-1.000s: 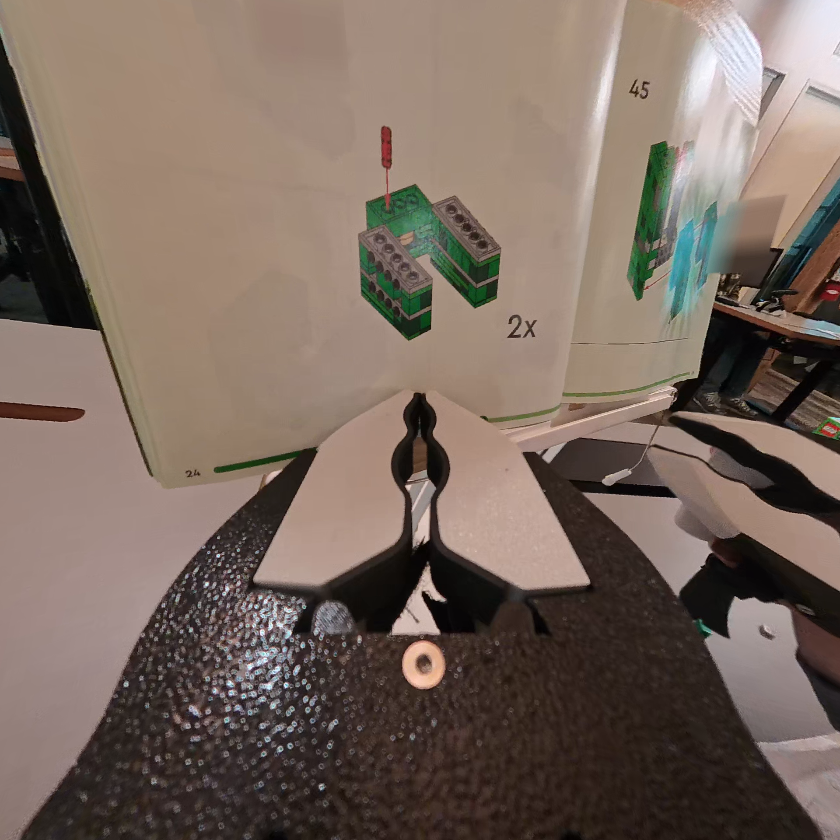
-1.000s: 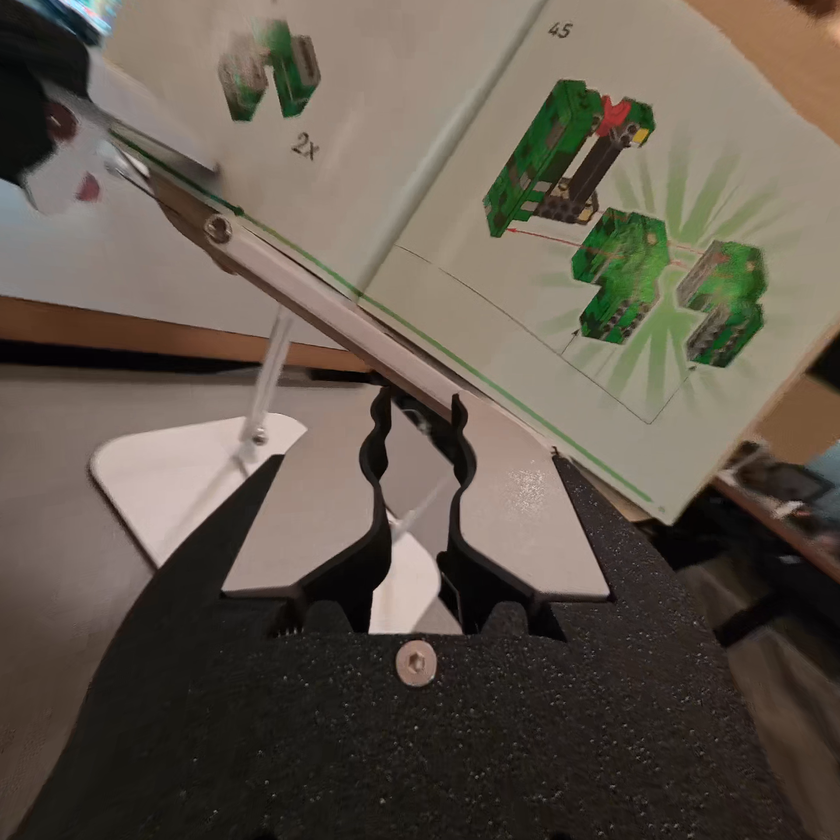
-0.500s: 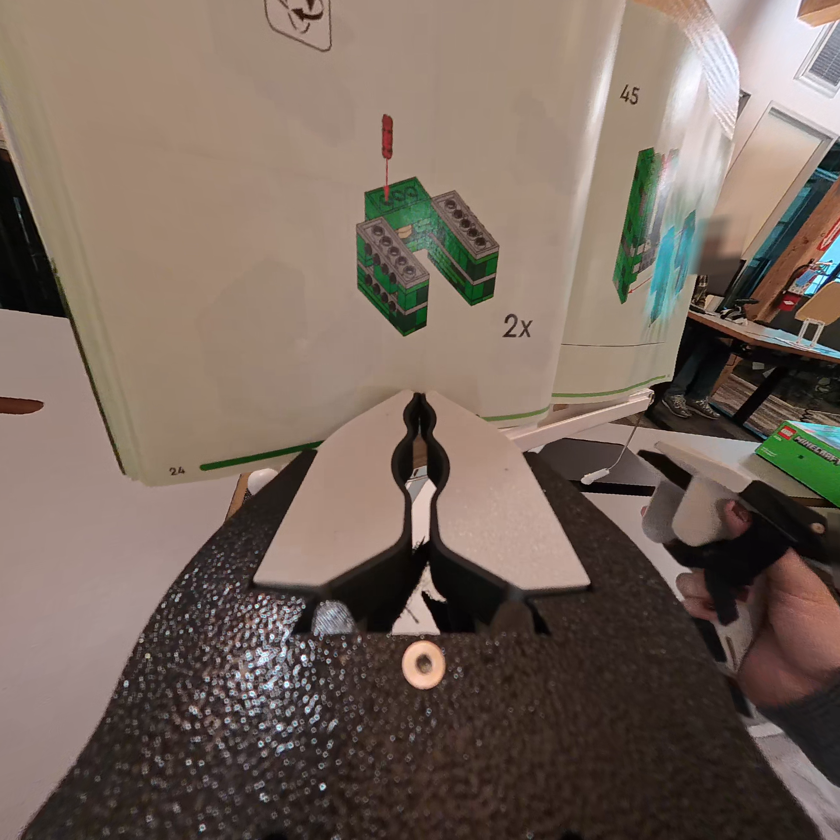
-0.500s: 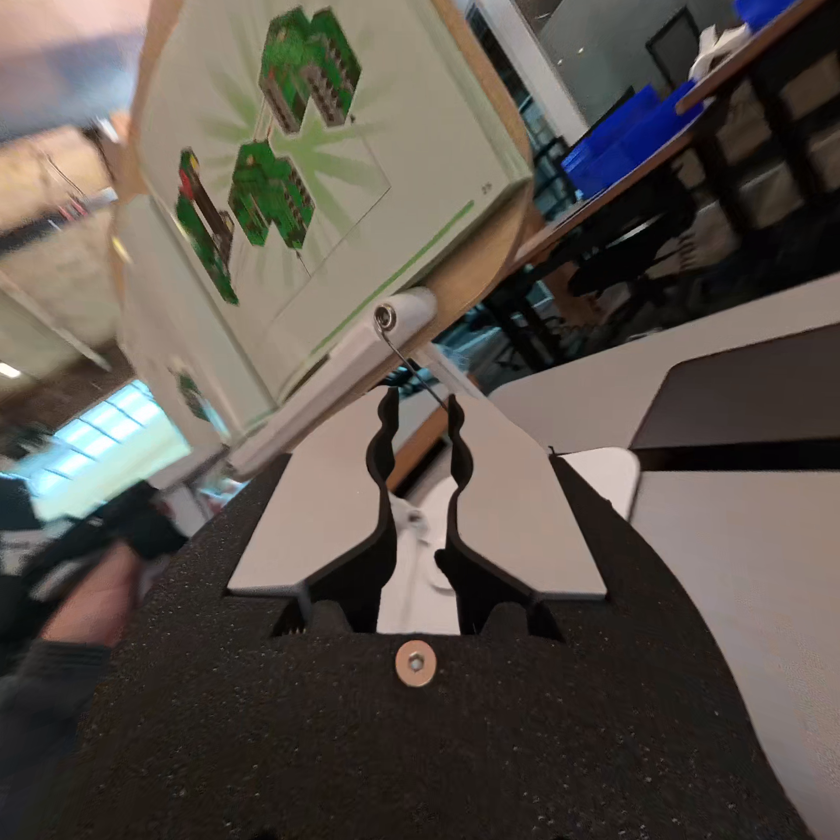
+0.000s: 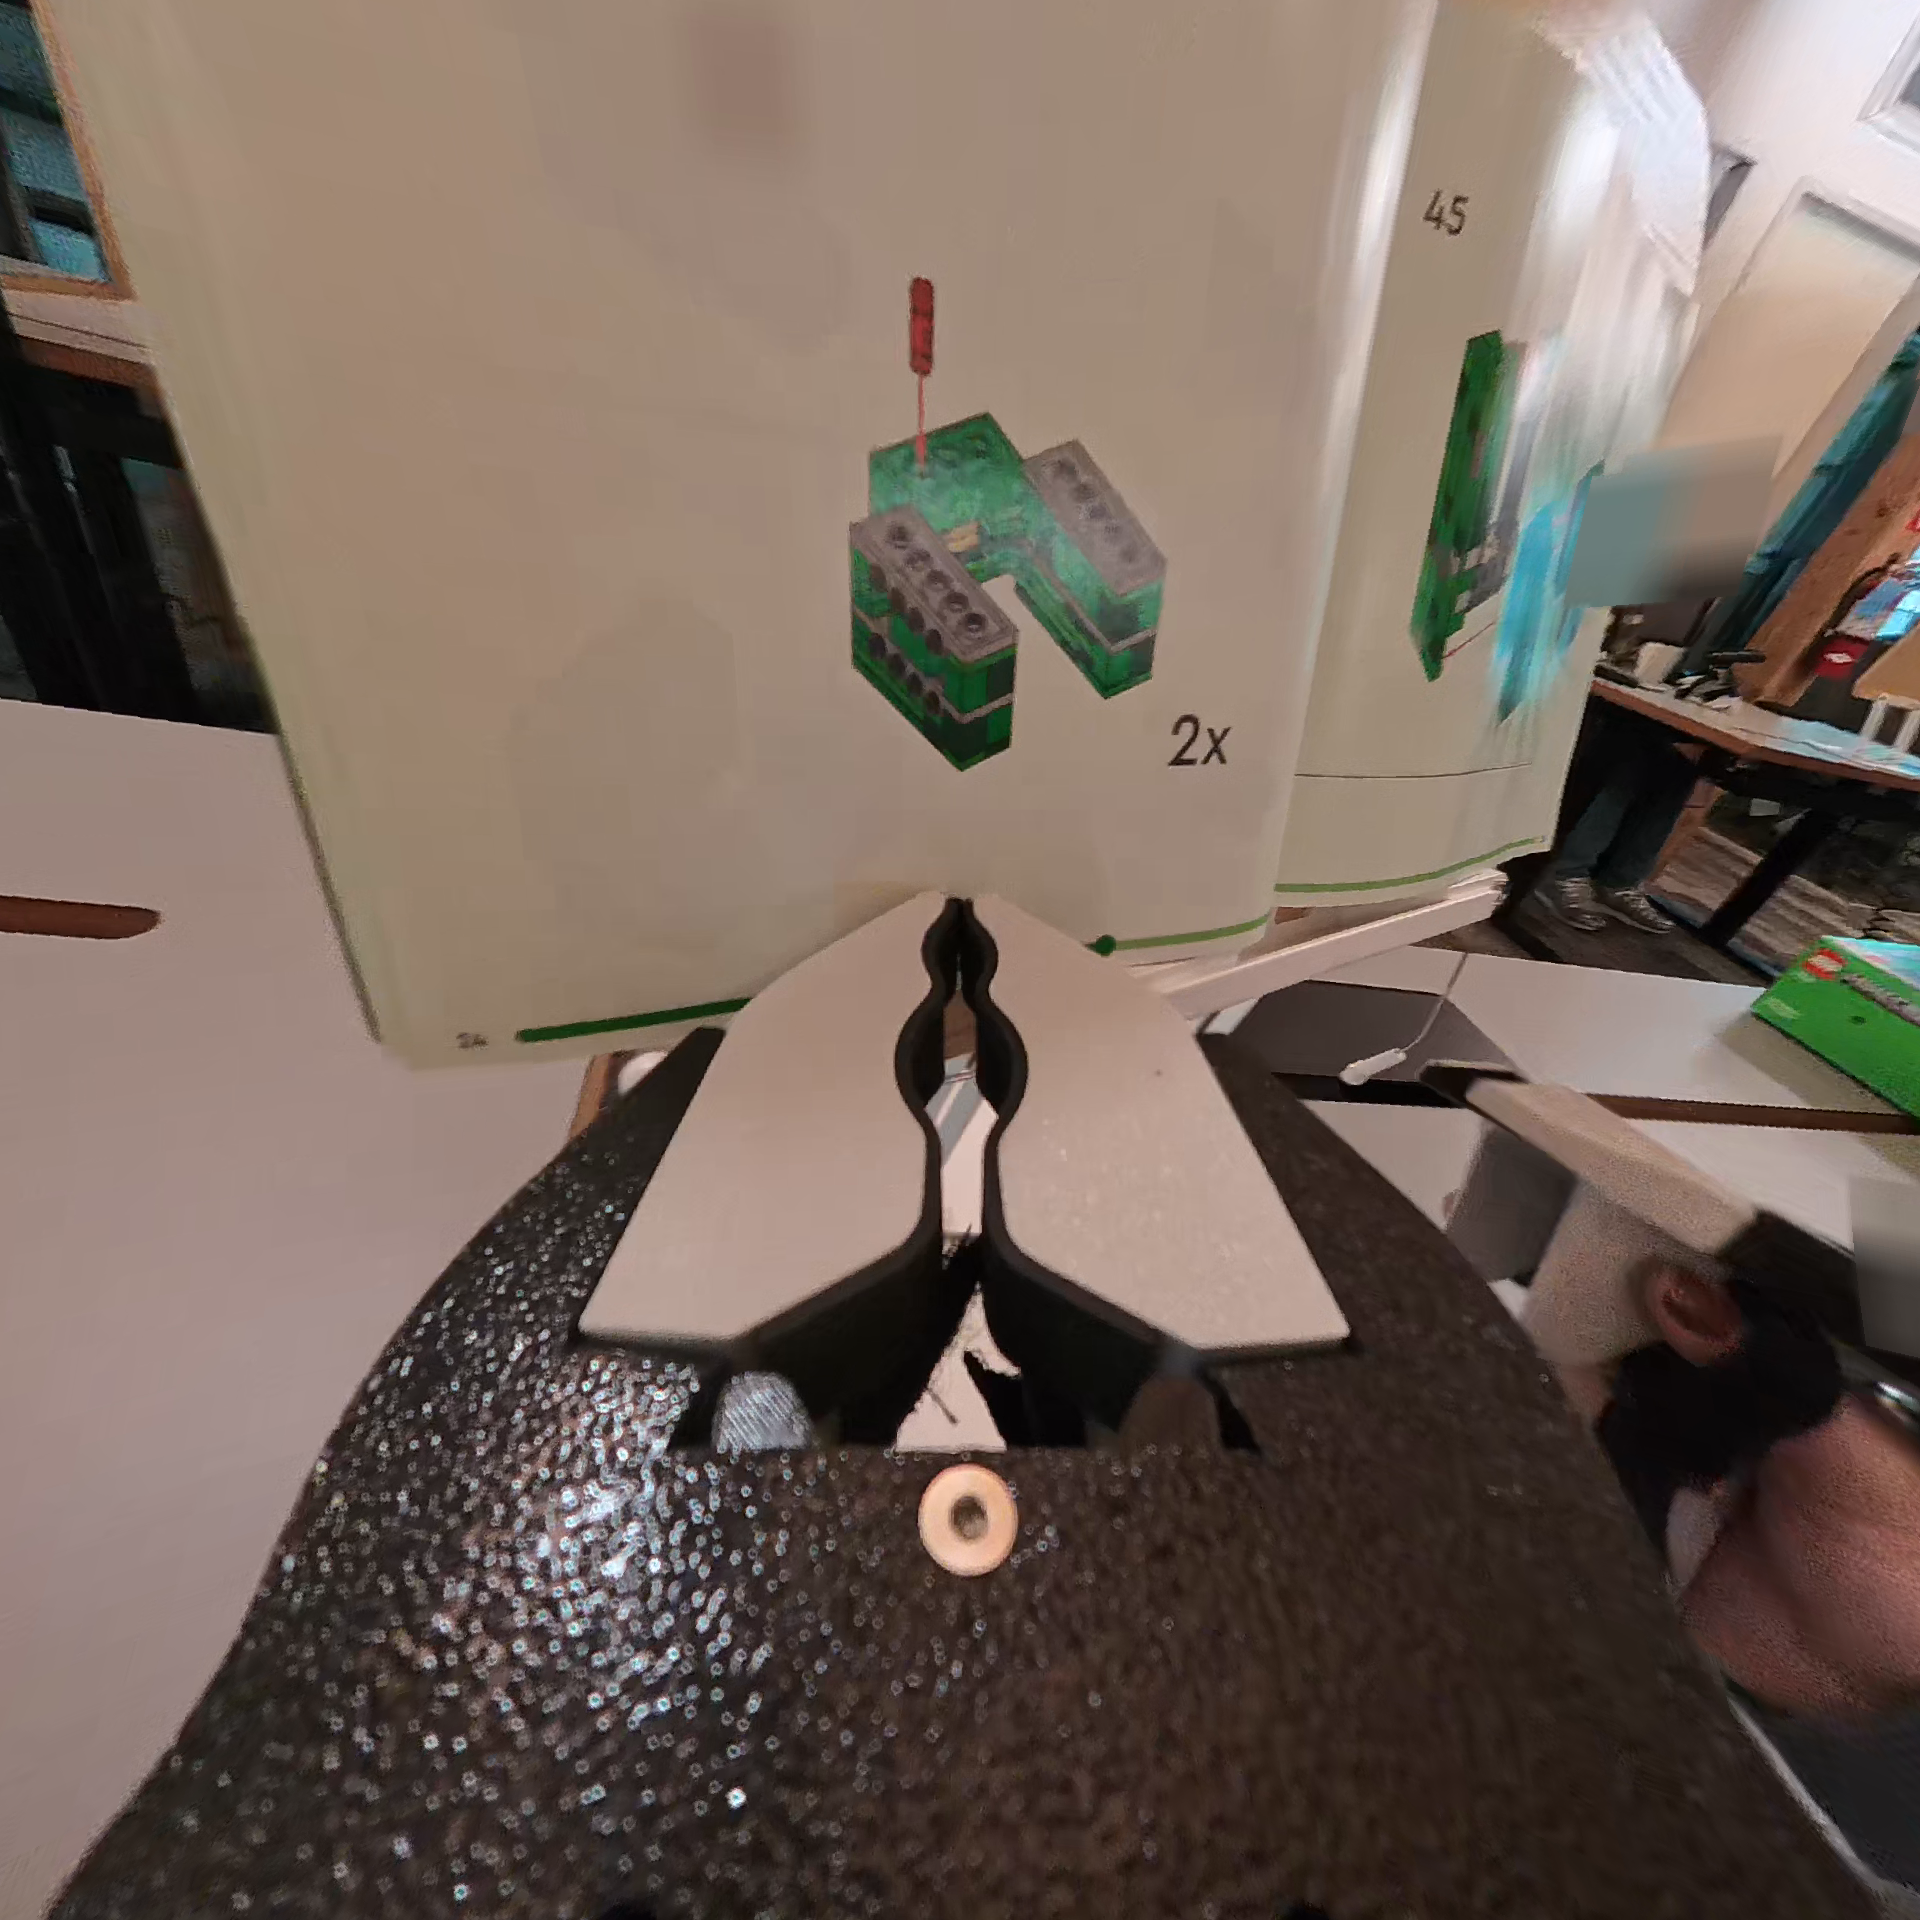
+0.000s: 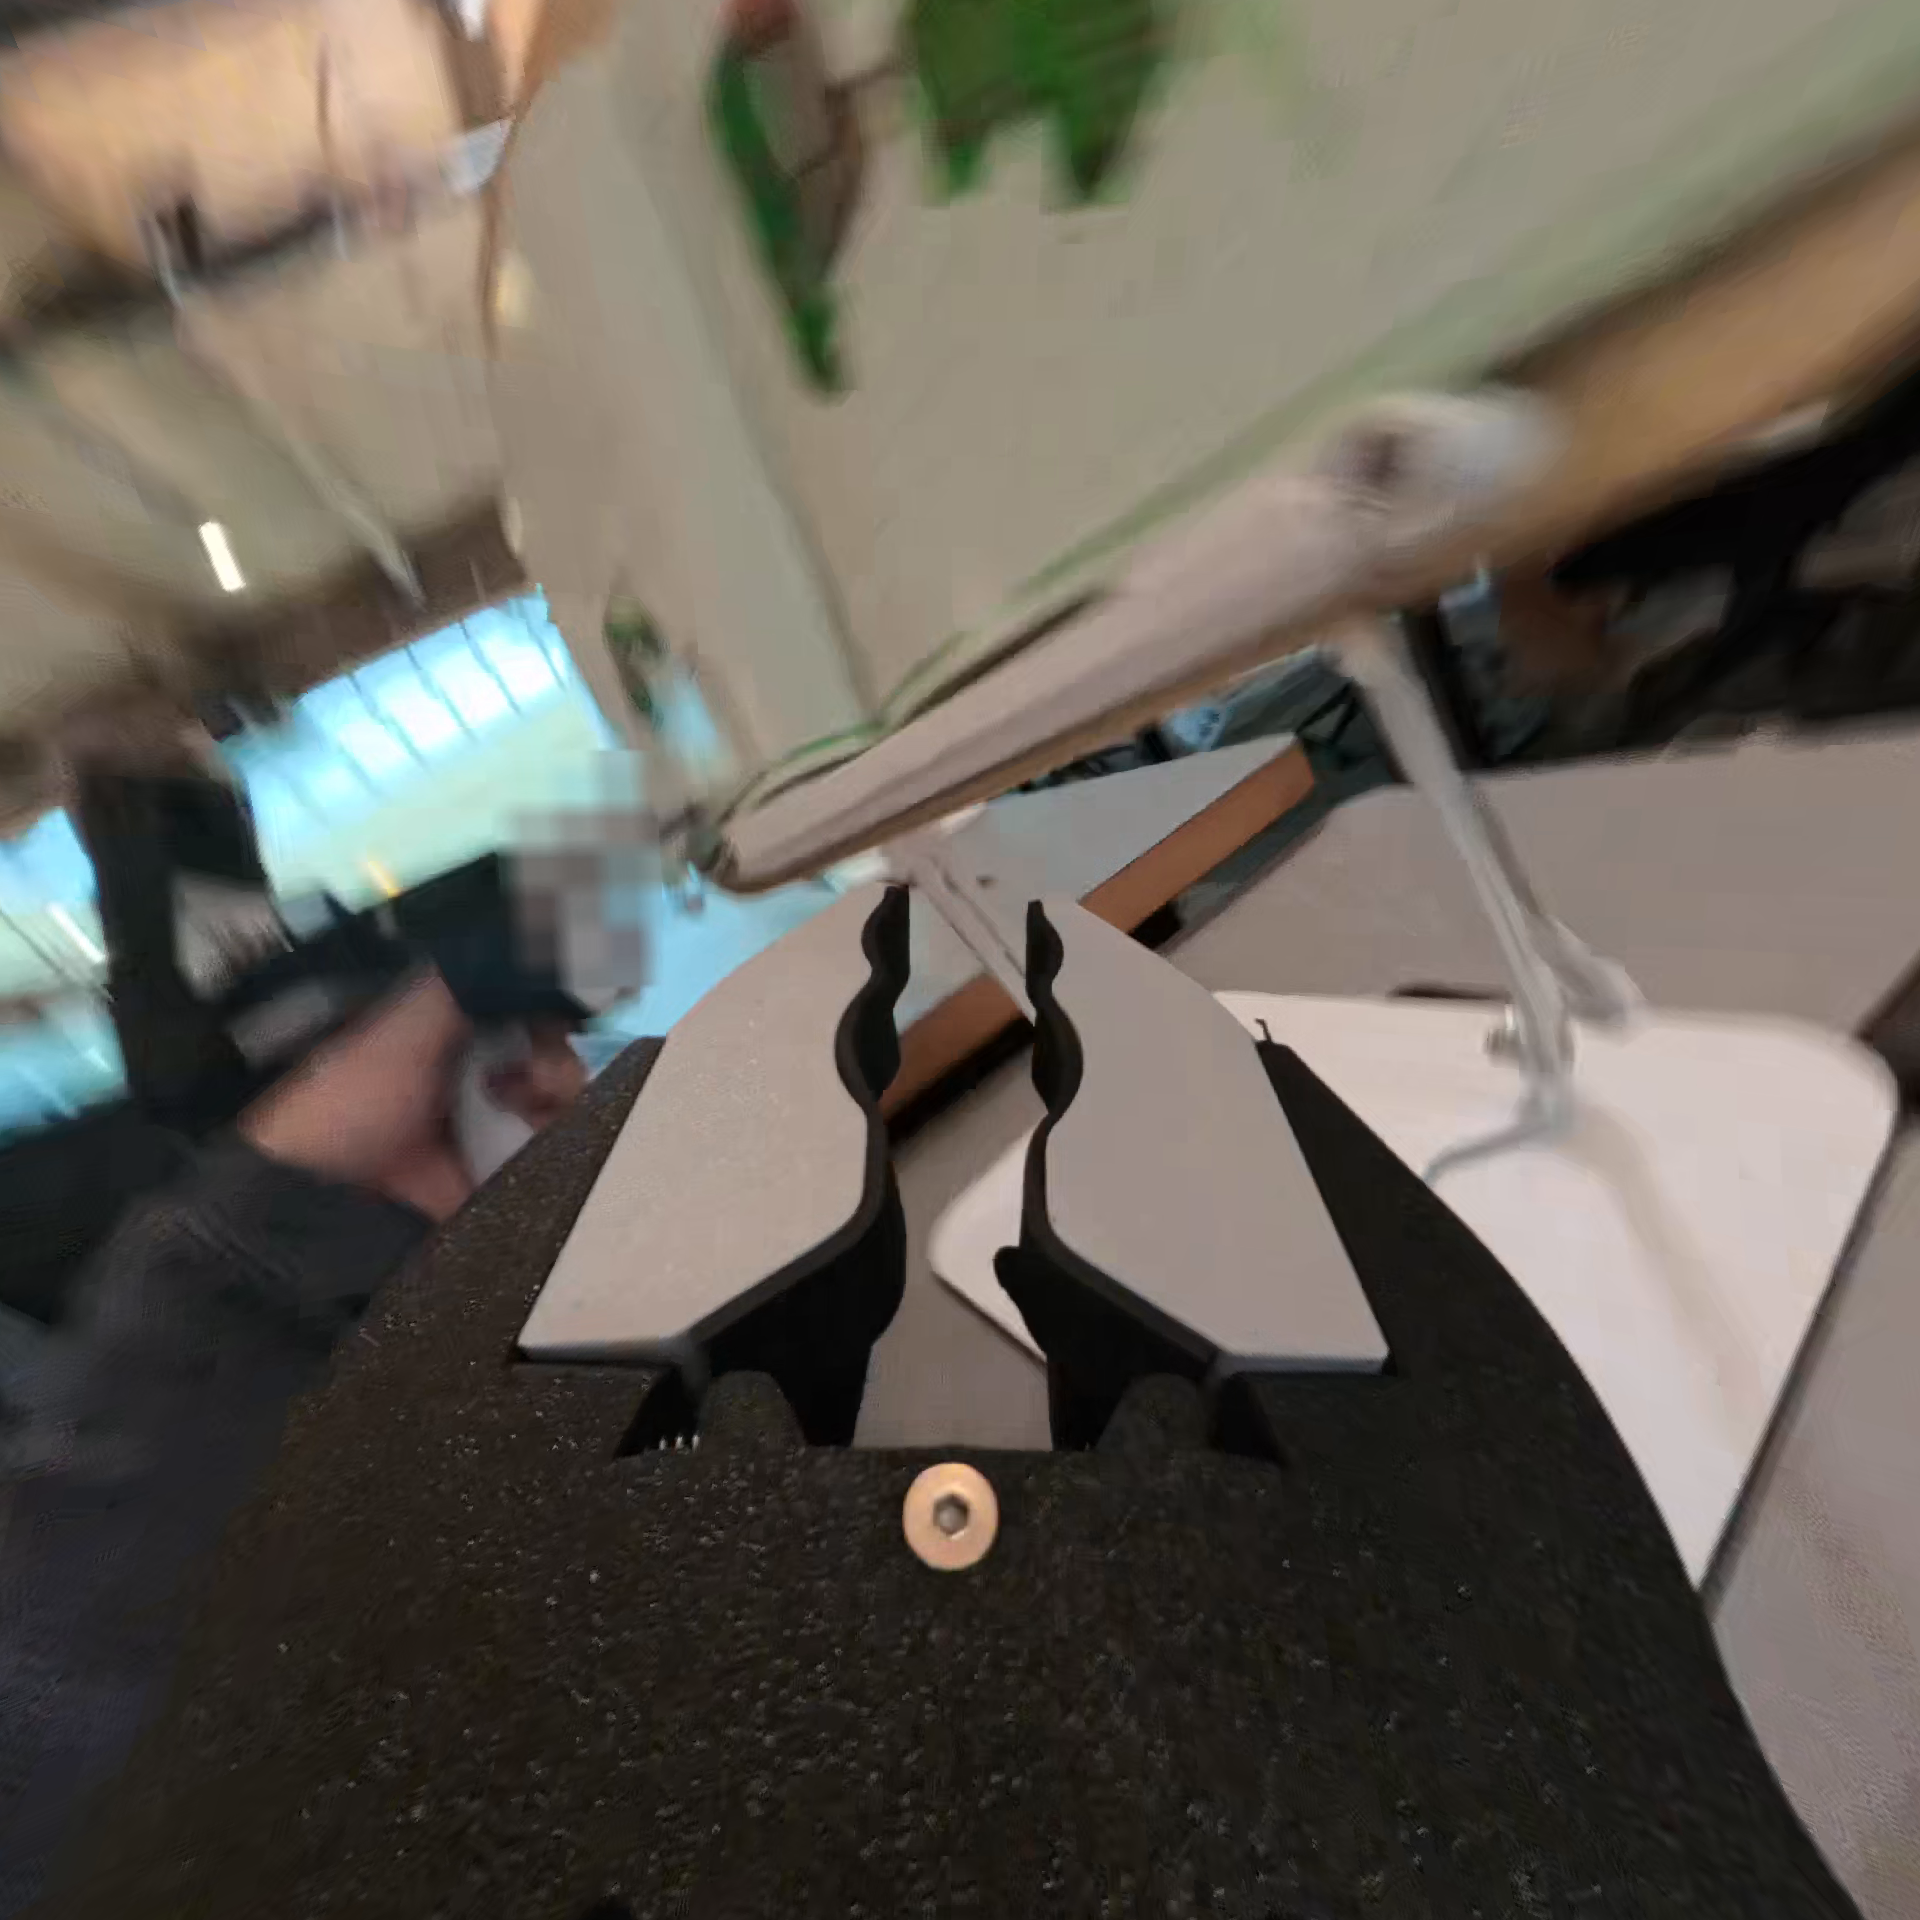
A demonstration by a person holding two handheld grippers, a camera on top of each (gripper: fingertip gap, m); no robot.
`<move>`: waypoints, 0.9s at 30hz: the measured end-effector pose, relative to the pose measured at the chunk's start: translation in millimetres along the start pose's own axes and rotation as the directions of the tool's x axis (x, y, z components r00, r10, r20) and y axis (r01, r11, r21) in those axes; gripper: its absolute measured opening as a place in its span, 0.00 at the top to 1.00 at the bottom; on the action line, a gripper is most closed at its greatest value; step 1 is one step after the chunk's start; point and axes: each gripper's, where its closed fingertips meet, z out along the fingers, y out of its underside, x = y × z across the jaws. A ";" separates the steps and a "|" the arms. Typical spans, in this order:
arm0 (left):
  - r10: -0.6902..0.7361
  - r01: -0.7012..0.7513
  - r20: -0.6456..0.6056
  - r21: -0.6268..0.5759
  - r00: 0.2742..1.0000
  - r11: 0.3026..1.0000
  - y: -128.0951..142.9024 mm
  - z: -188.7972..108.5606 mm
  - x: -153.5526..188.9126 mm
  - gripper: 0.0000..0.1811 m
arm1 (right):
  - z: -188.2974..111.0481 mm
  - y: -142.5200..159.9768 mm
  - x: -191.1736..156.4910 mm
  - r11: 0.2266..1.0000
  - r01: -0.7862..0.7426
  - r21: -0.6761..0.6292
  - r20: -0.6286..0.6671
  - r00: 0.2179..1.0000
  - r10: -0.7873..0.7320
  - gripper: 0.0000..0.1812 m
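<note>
The left gripper (image 5: pixel 961 920) is seen clenched at the lower edge of the propped instruction booklet (image 5: pixel 644 468), whether the page is pinched being untellable, while the right gripper (image 6: pixel 966 914) is held released just beneath the book stand (image 6: pixel 1039 727)

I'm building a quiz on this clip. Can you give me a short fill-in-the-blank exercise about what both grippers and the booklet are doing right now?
1. The left gripper has its fingers ____ at the bottom edge of the instruction booklet.
2. The right gripper is ____, with nothing between its fingers.
3. The booklet rests on a stand whose flat base is ____ in colour.
4. The box on the table at far right is ____.

Missing words: shut; open; white; green
</note>
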 end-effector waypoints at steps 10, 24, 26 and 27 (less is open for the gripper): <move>-0.016 0.014 0.066 0.030 0.998 0.999 -6.3 -15.7 -23.2 1.00 | 85.6 48.9 -95.8 -0.280 0.960 -0.020 0.176 -0.272 -0.946 0.88; -0.071 0.064 0.103 0.072 0.992 0.995 -10.3 -28.3 -40.7 1.00 | 135.4 55.5 -87.6 -0.514 0.852 -0.100 0.237 -0.481 -0.844 1.00; -0.077 0.069 0.106 0.079 0.991 0.994 -10.6 -28.5 -42.1 1.00 | 134.2 55.1 -89.4 -0.492 0.867 -0.074 0.229 -0.466 -0.855 1.00; -0.080 0.072 0.109 0.080 0.991 0.994 -10.1 -28.4 -43.2 1.00 | 133.1 55.4 -90.6 -0.473 0.879 -0.055 0.222 -0.451 -0.864 1.00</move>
